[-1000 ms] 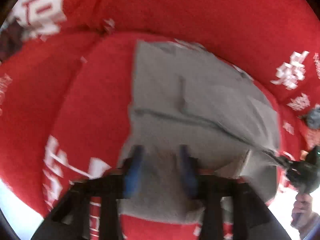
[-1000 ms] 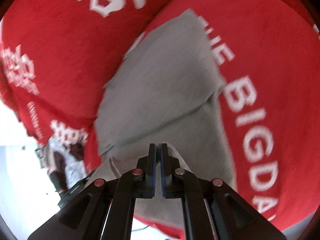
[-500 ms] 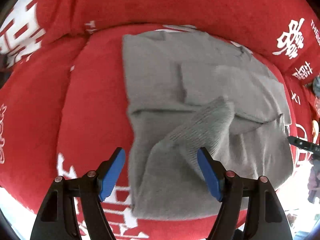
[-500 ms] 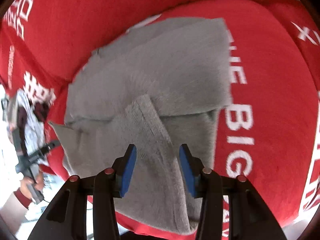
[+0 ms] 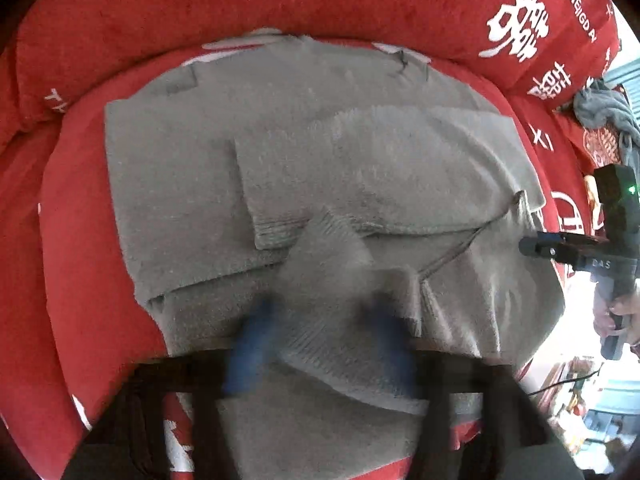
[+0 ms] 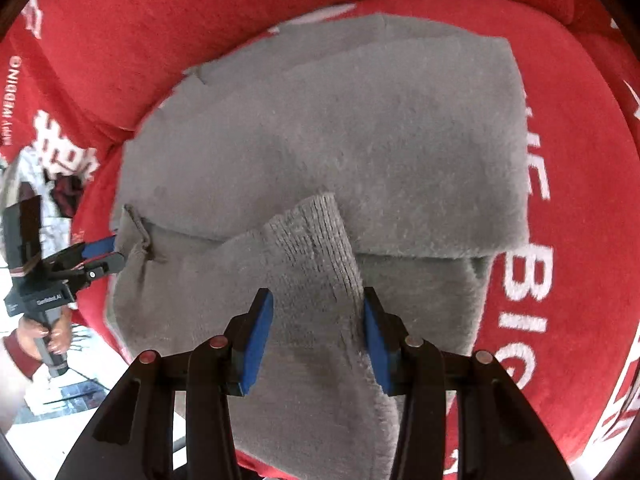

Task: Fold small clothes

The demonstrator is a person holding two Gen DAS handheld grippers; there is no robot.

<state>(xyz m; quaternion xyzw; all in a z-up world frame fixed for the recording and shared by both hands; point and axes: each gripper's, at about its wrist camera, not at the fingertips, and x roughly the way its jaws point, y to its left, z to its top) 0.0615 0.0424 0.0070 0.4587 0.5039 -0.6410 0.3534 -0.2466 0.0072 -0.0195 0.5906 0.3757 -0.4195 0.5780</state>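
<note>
A small grey fleece sweater (image 5: 304, 168) lies spread on a red cushion (image 5: 80, 240), both sleeves folded across its front. The ribbed cuff (image 6: 316, 236) of one sleeve lies on top. My left gripper (image 5: 320, 344) is open, blurred, low over the sweater with this sleeve between its blue pads. My right gripper (image 6: 318, 328) is open, its pads either side of the same sleeve. Each gripper shows in the other view: the right one (image 5: 536, 246) at the sweater's right edge, the left one (image 6: 102, 254) at its left edge.
The red cushion has white lettering (image 6: 524, 280) and a raised red back (image 5: 280, 4). A grey garment (image 5: 604, 108) lies at the far right on the red cover. A pale floor with clutter (image 5: 592, 404) shows beyond the cushion's edge.
Both grippers have let go of the sleeves, which now lie crossed on the sweater's front. The right gripper opened from shut. The left gripper has dropped closer to the cloth.
</note>
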